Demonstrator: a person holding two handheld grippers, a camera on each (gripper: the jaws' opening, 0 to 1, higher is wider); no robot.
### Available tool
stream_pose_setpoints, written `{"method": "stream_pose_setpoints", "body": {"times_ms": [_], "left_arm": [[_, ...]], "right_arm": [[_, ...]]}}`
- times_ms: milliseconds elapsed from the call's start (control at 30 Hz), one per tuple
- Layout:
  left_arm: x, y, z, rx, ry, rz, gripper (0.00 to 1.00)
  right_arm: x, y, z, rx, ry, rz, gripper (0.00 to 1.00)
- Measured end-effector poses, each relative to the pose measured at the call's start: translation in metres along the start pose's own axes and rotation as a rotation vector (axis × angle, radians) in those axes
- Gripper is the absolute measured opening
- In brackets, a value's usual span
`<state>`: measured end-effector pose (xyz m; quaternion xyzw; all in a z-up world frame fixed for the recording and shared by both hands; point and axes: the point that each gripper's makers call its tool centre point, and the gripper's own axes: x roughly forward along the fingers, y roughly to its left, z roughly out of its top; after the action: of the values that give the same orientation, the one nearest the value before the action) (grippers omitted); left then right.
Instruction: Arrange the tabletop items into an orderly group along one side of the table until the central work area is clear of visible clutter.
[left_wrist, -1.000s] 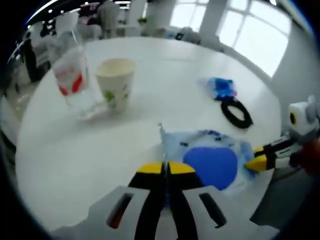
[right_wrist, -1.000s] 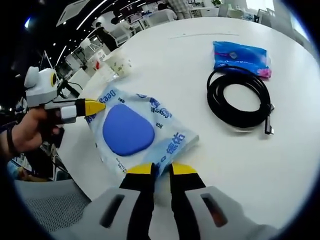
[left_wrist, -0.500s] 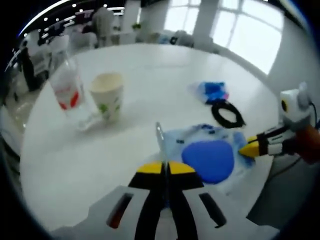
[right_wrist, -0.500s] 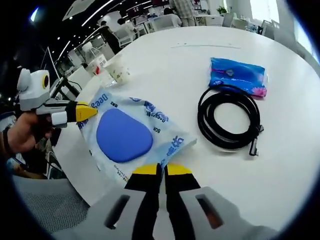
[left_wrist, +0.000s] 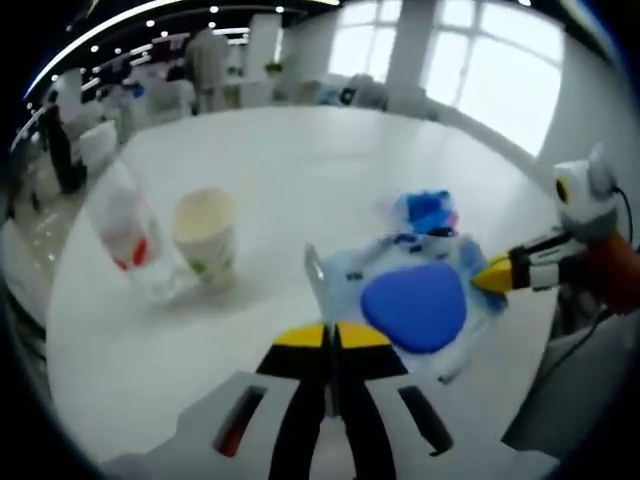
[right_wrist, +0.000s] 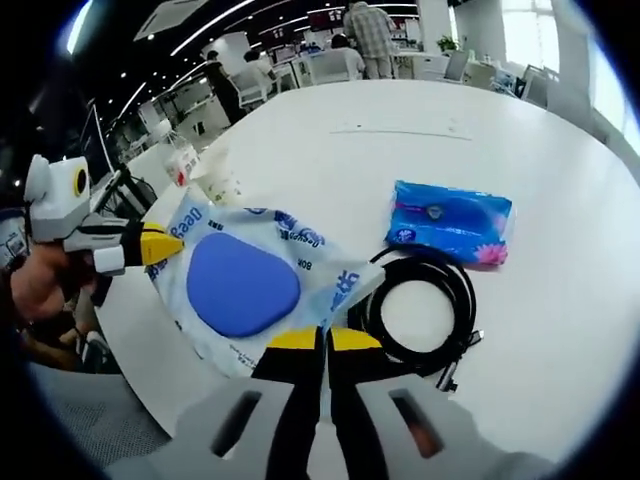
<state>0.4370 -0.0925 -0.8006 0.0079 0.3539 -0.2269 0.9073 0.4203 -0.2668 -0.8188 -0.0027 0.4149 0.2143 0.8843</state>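
Both grippers are clamped on opposite edges of the wipes pack (right_wrist: 245, 285), left gripper (left_wrist: 331, 340) at one end and right gripper (right_wrist: 320, 342) at the other, holding it above the table (right_wrist: 560, 300). Just beyond the pack lies the cable (right_wrist: 425, 315), then the tissue packet (right_wrist: 450, 220). On the pack's other side, farther off, stand the cup (left_wrist: 205, 235) and bottle (left_wrist: 125, 235).

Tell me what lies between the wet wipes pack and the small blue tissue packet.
In the right gripper view, the coiled black cable lies between the wet wipes pack and the small blue tissue packet, its coil partly tucked under the pack's edge.
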Motion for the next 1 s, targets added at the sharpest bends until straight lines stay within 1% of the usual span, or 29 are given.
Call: {"method": "stream_pose_setpoints", "body": {"times_ms": [133,233,333,467,567,667,767,833,1000], "left_arm": [[0.007,0.001,0.015,0.010,-0.014,0.010,0.00],[0.011,0.004,0.024,0.011,-0.029,0.030,0.00],[0.015,0.008,0.030,0.012,-0.041,0.052,0.00],[0.021,0.016,0.037,-0.017,-0.066,0.073,0.00],[0.025,0.021,0.039,-0.039,-0.072,0.084,0.00],[0.028,0.024,0.041,-0.044,-0.070,0.094,0.00],[0.035,0.029,0.043,-0.051,-0.068,0.105,0.00],[0.037,0.031,0.043,-0.054,-0.066,0.112,0.00],[0.044,0.035,0.043,-0.078,-0.058,0.129,0.00]], "right_arm": [[0.003,-0.008,0.016,-0.021,-0.014,-0.007,0.00],[0.007,-0.012,0.028,-0.044,-0.023,-0.012,0.00],[0.011,-0.016,0.039,-0.056,-0.029,-0.016,0.00],[0.018,-0.020,0.053,-0.064,-0.044,-0.015,0.00],[0.023,-0.022,0.063,-0.068,-0.057,-0.012,0.00],[0.030,-0.024,0.071,-0.074,-0.063,-0.012,0.00],[0.039,-0.027,0.082,-0.061,-0.071,-0.009,0.00],[0.044,-0.028,0.088,-0.075,-0.072,-0.006,0.00],[0.056,-0.032,0.095,-0.081,-0.064,-0.003,0.00]]}}
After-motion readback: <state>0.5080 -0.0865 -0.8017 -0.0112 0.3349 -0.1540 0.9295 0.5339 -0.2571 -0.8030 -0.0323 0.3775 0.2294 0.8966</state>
